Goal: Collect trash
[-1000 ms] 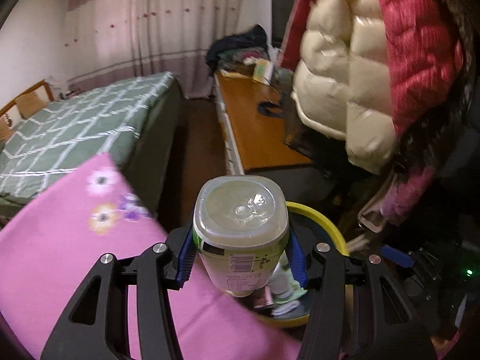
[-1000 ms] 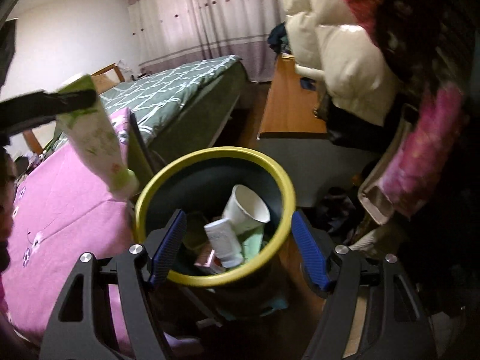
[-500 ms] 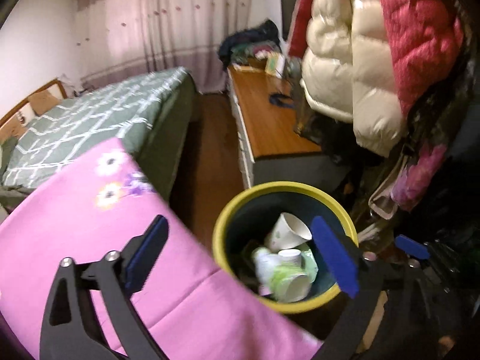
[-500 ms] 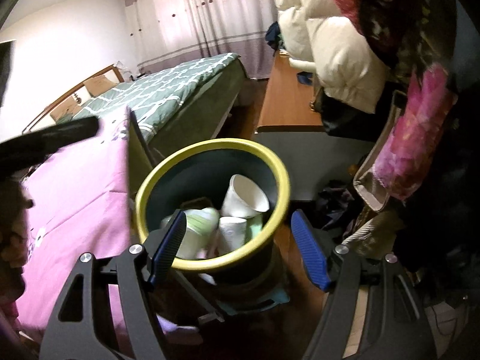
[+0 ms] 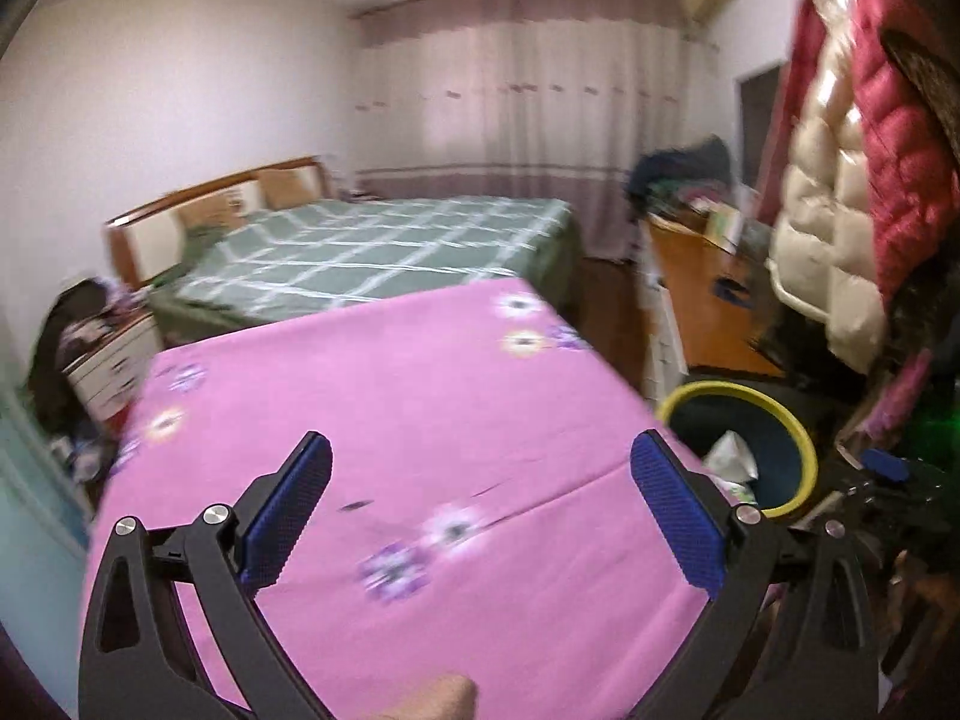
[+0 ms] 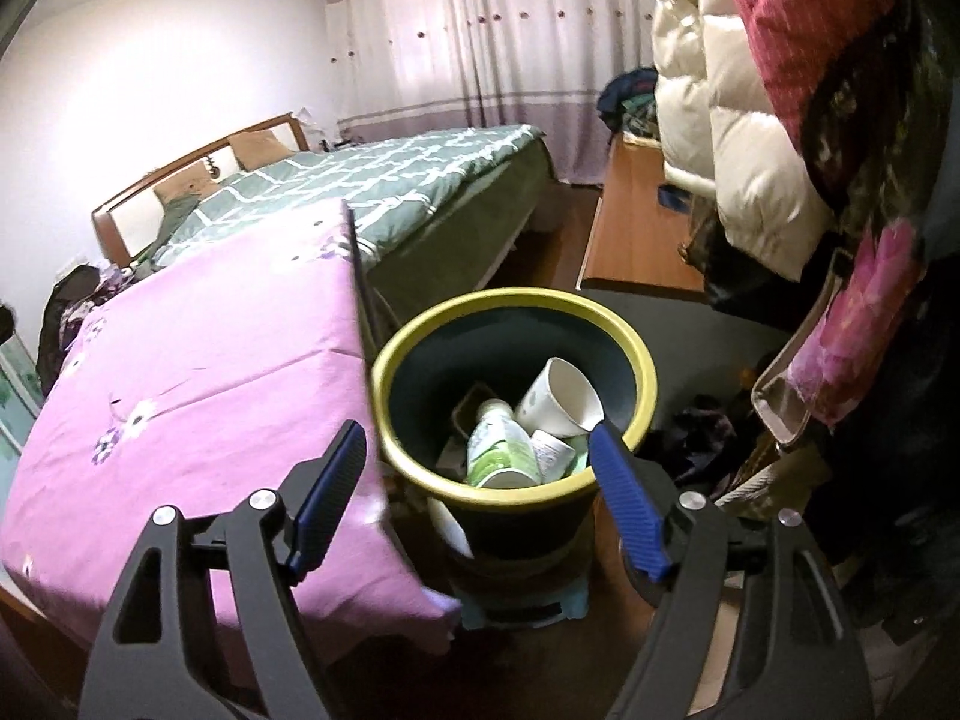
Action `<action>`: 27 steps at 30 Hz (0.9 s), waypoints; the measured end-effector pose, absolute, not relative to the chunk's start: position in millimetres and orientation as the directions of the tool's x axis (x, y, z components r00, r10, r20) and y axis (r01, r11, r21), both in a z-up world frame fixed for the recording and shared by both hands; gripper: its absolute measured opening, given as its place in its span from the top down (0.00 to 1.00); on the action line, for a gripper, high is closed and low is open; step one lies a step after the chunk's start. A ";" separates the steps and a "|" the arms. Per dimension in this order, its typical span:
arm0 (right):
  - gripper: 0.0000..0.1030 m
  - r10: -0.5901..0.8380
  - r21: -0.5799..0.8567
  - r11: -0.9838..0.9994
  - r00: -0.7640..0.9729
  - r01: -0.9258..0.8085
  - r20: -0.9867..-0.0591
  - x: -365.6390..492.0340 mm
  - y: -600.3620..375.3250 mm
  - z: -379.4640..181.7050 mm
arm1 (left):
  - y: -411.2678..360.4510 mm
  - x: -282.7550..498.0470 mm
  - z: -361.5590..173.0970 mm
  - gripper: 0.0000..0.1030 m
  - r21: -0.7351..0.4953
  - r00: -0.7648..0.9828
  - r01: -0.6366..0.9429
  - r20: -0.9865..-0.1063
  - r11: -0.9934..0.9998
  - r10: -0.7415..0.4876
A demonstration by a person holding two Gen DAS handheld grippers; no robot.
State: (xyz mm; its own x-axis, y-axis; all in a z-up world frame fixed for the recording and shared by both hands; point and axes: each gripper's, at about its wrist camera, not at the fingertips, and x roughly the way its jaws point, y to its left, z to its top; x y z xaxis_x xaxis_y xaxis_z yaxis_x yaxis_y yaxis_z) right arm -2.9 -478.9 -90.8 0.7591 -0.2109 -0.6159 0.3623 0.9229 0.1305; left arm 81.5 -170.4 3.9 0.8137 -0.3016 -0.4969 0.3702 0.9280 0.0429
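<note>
Left gripper [image 5: 480, 510] hangs over the pink flowered cloth [image 5: 390, 396] with its jaws spread wide and nothing between them. Right gripper [image 6: 477, 480] sits near the bin's near rim, jaws opening, also empty (the bin's rim only shows through the gap, no contact seen).

Yellow-rimmed bin [image 6: 510, 303] stands on the floor just right of the cloth-covered table, on a small pale stool or base. Inside it: a green-and-white bottle [image 6: 498, 450] lying on its side, a white paper cup [image 6: 561, 399] tilted against the far wall, and a smaller white container [image 6: 552, 450] beside the bottle. In the left wrist view the bin sits at the far right and the picture is blurred.

No trash is visible on the cloth in either view, so the task's things appear to be in the bin already; whether more remains elsewhere cannot be told.

Risks from here, as a judgement:
- Right gripper's fingers are close to the rim; a careless sweep could knock the bin off its small base and spill it.
- The cloth overhangs the table edge next to the bin (a finger could snag it and drag it).
- The left view's blur makes spotting small leftover bits hard, so something could get missed.
</note>
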 end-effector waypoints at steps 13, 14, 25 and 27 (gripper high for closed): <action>0.23 -0.217 0.077 0.951 0.827 0.298 -0.518 -44.3 -431.9 -54.1 | -31.9 -9.8 -0.9 0.05 -0.011 0.884 0.107 -0.456 0.994 -0.101; 0.22 -0.215 0.075 0.953 0.831 0.293 -0.513 -46.7 -429.6 -52.4 | -27.6 -15.2 -2.2 0.05 -0.010 0.886 0.107 -0.453 0.994 -0.100; 0.21 -0.204 0.080 0.959 0.855 0.272 -0.476 -48.0 -419.7 -34.7 | -10.3 -19.2 -7.0 0.05 -0.032 0.876 0.079 -0.475 0.996 -0.085; 0.21 -0.198 0.075 0.962 0.856 0.264 -0.478 -47.0 -416.2 -33.9 | -11.3 -17.6 -6.5 0.05 -0.036 0.873 0.075 -0.480 0.997 -0.083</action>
State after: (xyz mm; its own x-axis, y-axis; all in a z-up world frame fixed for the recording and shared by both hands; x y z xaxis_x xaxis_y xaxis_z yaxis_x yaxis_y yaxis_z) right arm -47.0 -416.2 -33.9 0.8557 -0.1981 -0.4780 0.2643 0.9615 0.0748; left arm -17.6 -11.3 -6.5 0.8732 -0.0830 -0.4802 0.0749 0.9965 -0.0360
